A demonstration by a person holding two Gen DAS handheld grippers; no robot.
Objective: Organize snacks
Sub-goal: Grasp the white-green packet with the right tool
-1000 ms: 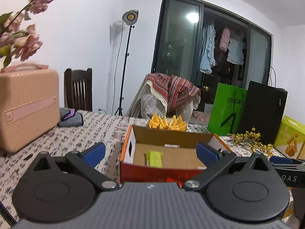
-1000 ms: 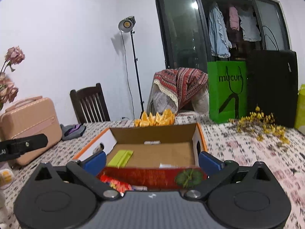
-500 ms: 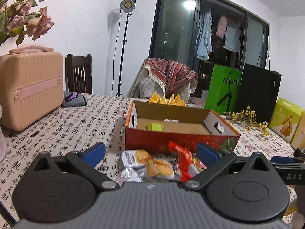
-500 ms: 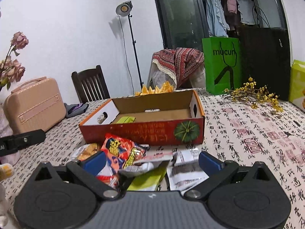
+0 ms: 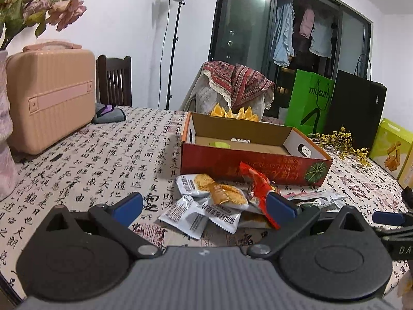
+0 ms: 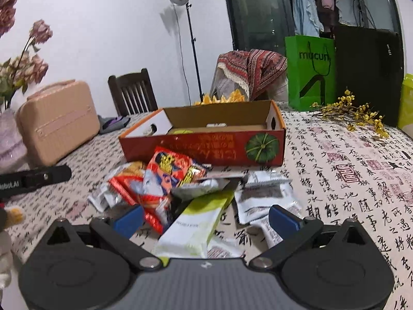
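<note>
1. Both views have tipped downward over the last second. A second ago each camera looked level across the cardboard box (image 5: 254, 155) with almost no packets showing; now the snack pile (image 6: 180, 188) fills the foreground between the fingers of both tools. I read this as the approach for a first pick, with sorting barely begun.

2. The left gripper (image 5: 204, 206) is spread wide and holds nothing. The white cracker packets (image 5: 201, 201) lie between its blue pads on the tablecloth (image 5: 103, 160), and the red wrapper (image 5: 258, 188) sits just by the right-hand pad.

3. The right gripper (image 6: 206, 218) is likewise spread and empty. The green-and-white packet (image 6: 196, 224) points lengthwise into its gap – likely the easiest first grab, though motion blur leaves its near end unclear.

4. The pile lies on the table just in front of the box's near wall. Inside the box only one pale green item (image 5: 219, 144) shows, so most of the floor looks free.

5. Edges: the box's near wall stands between pile and floor, so any packet has to be lifted over that rim rather than slid. The overlapping foil packets may drag neighbours along.

6. Room: open cloth lies to the left as far as the pink case (image 5: 51, 95) and to the right toward the yellow sprigs (image 6: 356, 113). The two tools sit near each other – each one's side shows at the edge of the other's view – so reaching together could crowd the pile.
</note>
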